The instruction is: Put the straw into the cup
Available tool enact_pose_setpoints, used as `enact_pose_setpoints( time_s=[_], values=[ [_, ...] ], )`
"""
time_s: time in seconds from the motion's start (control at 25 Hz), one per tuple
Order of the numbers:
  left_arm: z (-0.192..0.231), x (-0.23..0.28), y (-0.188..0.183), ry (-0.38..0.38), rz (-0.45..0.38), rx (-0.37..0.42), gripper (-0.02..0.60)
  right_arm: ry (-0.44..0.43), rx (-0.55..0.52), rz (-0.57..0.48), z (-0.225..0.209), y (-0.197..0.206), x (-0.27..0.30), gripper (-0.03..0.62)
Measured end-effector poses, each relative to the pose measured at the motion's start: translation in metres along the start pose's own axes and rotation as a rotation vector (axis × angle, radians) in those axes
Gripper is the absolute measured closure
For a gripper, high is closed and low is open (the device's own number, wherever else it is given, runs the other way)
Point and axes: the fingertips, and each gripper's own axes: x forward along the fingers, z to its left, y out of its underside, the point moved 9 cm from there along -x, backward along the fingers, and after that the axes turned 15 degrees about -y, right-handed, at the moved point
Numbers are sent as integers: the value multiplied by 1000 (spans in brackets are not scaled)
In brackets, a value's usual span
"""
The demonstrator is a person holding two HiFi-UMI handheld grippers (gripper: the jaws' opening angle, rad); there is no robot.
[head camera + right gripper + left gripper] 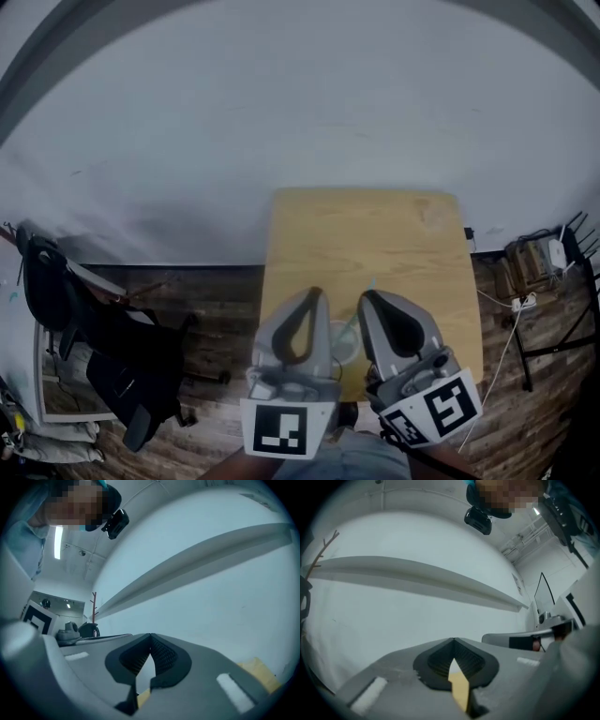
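Left gripper point(315, 294): nearest the wearer and aimed away across the table edge. Its ribbed pads point(440, 660) meet at the tips with nothing pinched between them. Only tabletop and wall show through the gap behind.
Right gripper point(367, 296): level with the left one and just beside it. Its pads point(161, 653) are likewise drawn together at the tips and carry nothing.
Cup point(342, 347): clear, standing on the table between the two grippers, just behind their tips and largely screened by them.
Straw point(353, 325): a pale green line slanting up from the cup's mouth towards the right gripper's tip. Its lower end cannot be made out.
Table point(375, 234): light wood, bare beyond both tips.
Wall point(281, 112): plain white, farthest ahead of the jaws.
Progress: the straw appears to stand in the cup already, and neither gripper holds anything. Insertion therefore looks complete, though the screened cup leaves this a judgement. At most, drawing the grippers clear would remain.
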Motion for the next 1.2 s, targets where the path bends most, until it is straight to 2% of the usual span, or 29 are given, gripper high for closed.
enact_pose_setpoints(
  time_s=[0.24, 0.52, 1.2],
  values=[
    [-4, -10, -33, 3, -86, 14, 565, 3, -67, -33, 10, -27, -3, 587],
    [-14, -16, -54, 15, -151, 12, 565, -10, -141, -53, 17, -48, -7, 588],
    [-15, -22, -59, 13, -158, 23, 565, -22, -148, -67, 22, -53, -6, 588]
  ],
)
